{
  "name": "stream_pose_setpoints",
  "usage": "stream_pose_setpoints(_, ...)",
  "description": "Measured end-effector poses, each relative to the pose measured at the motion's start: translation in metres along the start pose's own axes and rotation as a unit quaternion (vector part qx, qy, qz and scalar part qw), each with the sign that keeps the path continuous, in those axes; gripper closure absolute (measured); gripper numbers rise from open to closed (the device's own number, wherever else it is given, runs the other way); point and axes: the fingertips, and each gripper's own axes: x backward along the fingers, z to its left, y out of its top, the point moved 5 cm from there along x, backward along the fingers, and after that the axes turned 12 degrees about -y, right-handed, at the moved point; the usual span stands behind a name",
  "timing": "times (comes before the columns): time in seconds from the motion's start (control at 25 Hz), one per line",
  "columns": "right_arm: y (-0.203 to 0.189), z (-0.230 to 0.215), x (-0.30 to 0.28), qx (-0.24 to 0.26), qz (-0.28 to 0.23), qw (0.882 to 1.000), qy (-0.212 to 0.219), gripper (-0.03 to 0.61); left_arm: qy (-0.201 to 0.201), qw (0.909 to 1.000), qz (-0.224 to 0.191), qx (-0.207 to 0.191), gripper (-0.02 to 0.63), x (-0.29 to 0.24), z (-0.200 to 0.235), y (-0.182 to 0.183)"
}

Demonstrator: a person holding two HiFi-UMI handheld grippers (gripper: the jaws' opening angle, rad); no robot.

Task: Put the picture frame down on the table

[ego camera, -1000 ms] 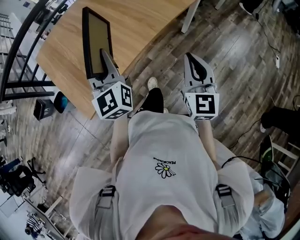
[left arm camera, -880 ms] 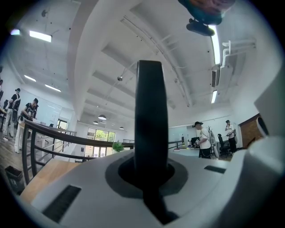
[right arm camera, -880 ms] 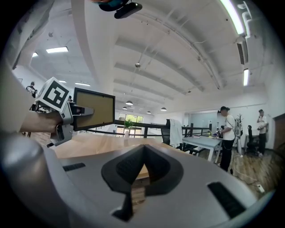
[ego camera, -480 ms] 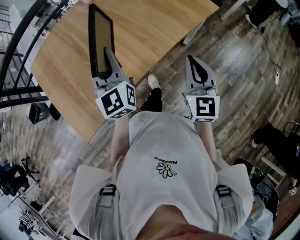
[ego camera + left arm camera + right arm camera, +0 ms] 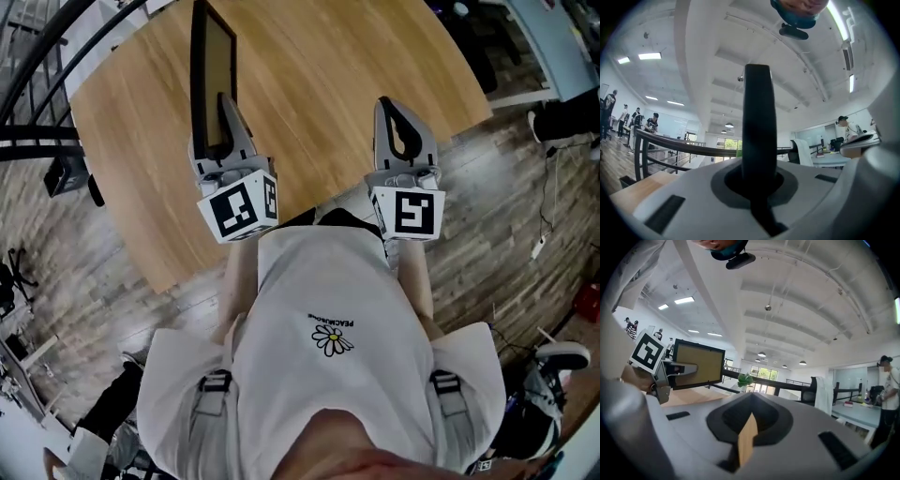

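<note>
The picture frame (image 5: pixel 215 82) has a black border round a tan panel. It stands upright on its edge above the wooden table (image 5: pixel 319 66). My left gripper (image 5: pixel 221 111) is shut on its lower end. In the left gripper view the frame's black edge (image 5: pixel 758 122) rises straight up between the jaws. To its right, my right gripper (image 5: pixel 397 106) hangs over the table with its fingers closed together and nothing in them. The right gripper view shows the frame (image 5: pixel 697 363) side-on at the left, with the left gripper (image 5: pixel 674 368) clamped on it.
A black railing (image 5: pixel 52 61) curves past the table's left side, with dark objects (image 5: pixel 67 174) on the plank floor below it. The table's near edge (image 5: pixel 202 272) runs just ahead of my body. A person (image 5: pixel 887 392) stands by desks far right.
Both grippers have moved forward from the table's edge and the floor to above the tabletop. The frame went along in the left gripper, still upright.
</note>
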Motion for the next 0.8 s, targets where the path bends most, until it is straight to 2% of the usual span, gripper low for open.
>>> stream_pose_setpoints(0.12, 0.003, -0.004, -0.034, -0.006, -0.011, 0.999, 0.042, 0.571, 0.048, 0.9987, 0.008, -0.016, 0.591, -0.008, 0.002, 0.001)
stream_pose_setpoints(0.28, 0.012, 0.007, -0.078, -0.031, -0.034, 0.991, 0.126, 0.571, 0.125, 0.9911, 0.030, -0.034, 0.591, -0.007, 0.011, 0.001)
stream_pose_setpoints(0.48, 0.013, 0.030, -0.115, -0.046, -0.042, 0.985, 0.164, 0.571, 0.165, 0.9847, 0.004, -0.057, 0.591, -0.007, 0.021, 0.021)
stream_pose_setpoints(0.64, 0.016, 0.038, -0.126, -0.052, -0.047, 0.978, 0.198, 0.571, 0.199, 0.9781, 0.020, -0.059, 0.591, -0.001, 0.011, 0.018)
stream_pose_setpoints(0.8, 0.014, 0.038, -0.129, -0.062, -0.047, 0.973, 0.216, 0.571, 0.212, 0.9749, 0.028, -0.060, 0.591, -0.001, 0.003, 0.015)
